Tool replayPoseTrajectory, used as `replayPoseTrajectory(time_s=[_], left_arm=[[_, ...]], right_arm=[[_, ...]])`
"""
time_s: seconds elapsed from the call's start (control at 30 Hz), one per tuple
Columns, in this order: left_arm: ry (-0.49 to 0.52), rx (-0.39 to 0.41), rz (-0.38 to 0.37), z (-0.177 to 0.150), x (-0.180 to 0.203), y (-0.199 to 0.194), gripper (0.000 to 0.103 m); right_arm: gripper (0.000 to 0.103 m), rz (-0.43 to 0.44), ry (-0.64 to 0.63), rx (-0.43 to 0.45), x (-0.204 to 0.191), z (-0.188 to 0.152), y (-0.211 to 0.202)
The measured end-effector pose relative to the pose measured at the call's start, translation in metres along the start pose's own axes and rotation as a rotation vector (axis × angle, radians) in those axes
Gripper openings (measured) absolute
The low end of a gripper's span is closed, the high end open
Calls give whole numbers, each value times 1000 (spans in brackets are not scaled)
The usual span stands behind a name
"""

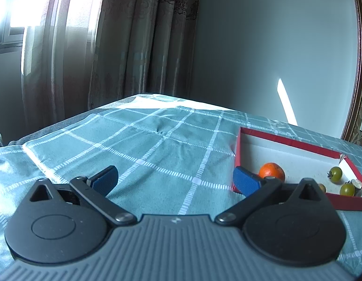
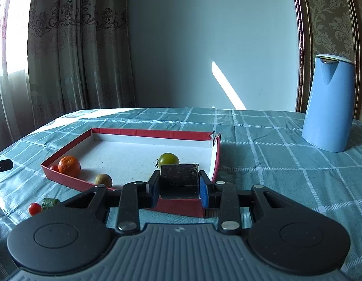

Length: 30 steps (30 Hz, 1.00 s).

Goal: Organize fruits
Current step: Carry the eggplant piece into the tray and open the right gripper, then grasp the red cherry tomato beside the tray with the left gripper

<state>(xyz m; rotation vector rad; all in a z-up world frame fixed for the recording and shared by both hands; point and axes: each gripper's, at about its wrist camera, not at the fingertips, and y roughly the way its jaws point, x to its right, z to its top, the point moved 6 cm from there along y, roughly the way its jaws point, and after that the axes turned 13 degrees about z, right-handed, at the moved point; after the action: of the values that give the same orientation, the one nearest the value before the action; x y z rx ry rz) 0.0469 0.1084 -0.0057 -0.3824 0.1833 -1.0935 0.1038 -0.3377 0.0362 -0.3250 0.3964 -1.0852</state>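
A red-walled tray point(image 2: 155, 134) with a white floor lies on the green checked tablecloth. In it are an orange point(image 2: 69, 165), a small red tomato point(image 2: 54, 168), a tan round fruit point(image 2: 103, 179) and a green tomato point(image 2: 168, 158). My right gripper point(image 2: 178, 186) is shut on a dark brown block point(image 2: 179, 181), held over the tray's near right corner. My left gripper point(image 1: 175, 178) is open and empty over the cloth, left of the tray point(image 1: 286, 141). The left wrist view shows the orange point(image 1: 272, 171) and two green tomatoes point(image 1: 335, 174) inside.
A red cherry tomato point(image 2: 34, 208) and a green piece point(image 2: 49, 203) lie on the cloth left of the tray's near side. A tall blue jug point(image 2: 328, 104) stands at the right back. Curtains and a wall are behind the table.
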Motion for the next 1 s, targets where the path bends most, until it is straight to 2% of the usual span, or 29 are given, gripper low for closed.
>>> replayPoseTrajectory(time_s=[0.27,0.47,0.57,0.7,0.8,1.0], left_arm=[[3,-12,-8,-1,1,3,103],[9,-21,-14,-2,3,4,103],[6,-22,-14,-2,3,5,103],[3,-18,-12,-2,3,4,103],[2,-17,-9,-2,2,4,103],[-8,-17,-5,-1,0,3,103]], right_arm=[[33,-34,0,-51,12,-2,37],[37,-25,60,-10,25,-7,36],[37,-22,76,47,24,-4,23],[37,78,75,66,5,-8,9],[37,167,24,13,-23,-19,10],[37,279,-107,-82,-82,-36,18]])
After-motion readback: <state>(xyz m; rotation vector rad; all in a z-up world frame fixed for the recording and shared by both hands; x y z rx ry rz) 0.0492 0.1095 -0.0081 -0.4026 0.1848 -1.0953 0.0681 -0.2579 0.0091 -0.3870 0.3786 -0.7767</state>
